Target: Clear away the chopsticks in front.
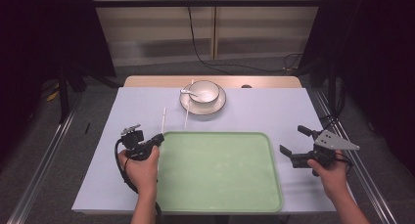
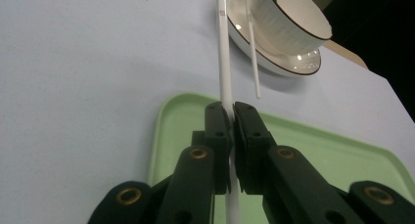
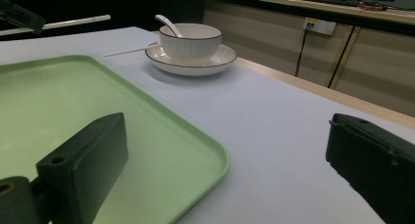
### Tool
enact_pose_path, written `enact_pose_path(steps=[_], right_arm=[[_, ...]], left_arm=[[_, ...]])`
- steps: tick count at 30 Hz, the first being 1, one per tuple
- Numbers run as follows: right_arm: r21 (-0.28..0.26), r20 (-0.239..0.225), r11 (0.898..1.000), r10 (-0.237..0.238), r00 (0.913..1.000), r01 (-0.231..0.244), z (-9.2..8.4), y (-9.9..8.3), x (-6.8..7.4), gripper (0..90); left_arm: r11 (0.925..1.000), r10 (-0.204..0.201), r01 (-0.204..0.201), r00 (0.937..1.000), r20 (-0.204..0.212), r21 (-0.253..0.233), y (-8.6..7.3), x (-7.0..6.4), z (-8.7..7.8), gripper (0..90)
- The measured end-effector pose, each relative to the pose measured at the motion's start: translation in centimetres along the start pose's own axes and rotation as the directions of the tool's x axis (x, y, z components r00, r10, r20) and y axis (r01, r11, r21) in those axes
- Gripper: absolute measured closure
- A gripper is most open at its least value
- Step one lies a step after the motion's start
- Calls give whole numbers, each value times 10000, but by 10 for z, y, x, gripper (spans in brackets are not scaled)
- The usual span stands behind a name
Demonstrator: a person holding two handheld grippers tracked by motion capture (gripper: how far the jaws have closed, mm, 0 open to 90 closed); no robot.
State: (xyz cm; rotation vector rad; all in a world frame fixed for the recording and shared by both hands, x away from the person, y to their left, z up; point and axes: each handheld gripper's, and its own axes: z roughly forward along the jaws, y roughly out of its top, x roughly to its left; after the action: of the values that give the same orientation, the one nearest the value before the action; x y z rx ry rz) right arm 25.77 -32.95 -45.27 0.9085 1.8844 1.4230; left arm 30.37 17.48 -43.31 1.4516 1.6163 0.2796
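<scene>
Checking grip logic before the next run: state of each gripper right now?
Left gripper: closed on a white chopstick, held over the green tray's corner.
Right gripper: open, holding nothing, beside the tray.

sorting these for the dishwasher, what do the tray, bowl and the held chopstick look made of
Tray: probably plastic, matte pale green, rounded moulded rim.
Bowl: looks like glazed ceramic, glossy white with a dark rim line and fine ribbing.
Chopstick clamped in the left gripper: smooth, uniformly white; plastic or melamine, cannot tell which.
</scene>
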Motion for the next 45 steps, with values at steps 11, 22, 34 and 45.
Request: enact_pose_path(steps=[11,22,34,45], right_arm=[[13,-24,10000,-38,10000,38,0,0,0,16],[10,-58,10000,-29,10000,29,1,0,0,16],[92,-214,10000,-22,9998,24,-1,1,0,16],[-25,-23,10000,-74,10000,74,0,0,0,16]], left_arm=[[9999,-121,120,9999,111,121,-11,-4,-5,856],[9996,-90,88,9999,84,257,-22,-5,-9,856],[9996,-102,103,9999,-53,264,-29,-8,-14,856],[9988,-67,71,9999,-77,487,-36,-6,-13,856]])
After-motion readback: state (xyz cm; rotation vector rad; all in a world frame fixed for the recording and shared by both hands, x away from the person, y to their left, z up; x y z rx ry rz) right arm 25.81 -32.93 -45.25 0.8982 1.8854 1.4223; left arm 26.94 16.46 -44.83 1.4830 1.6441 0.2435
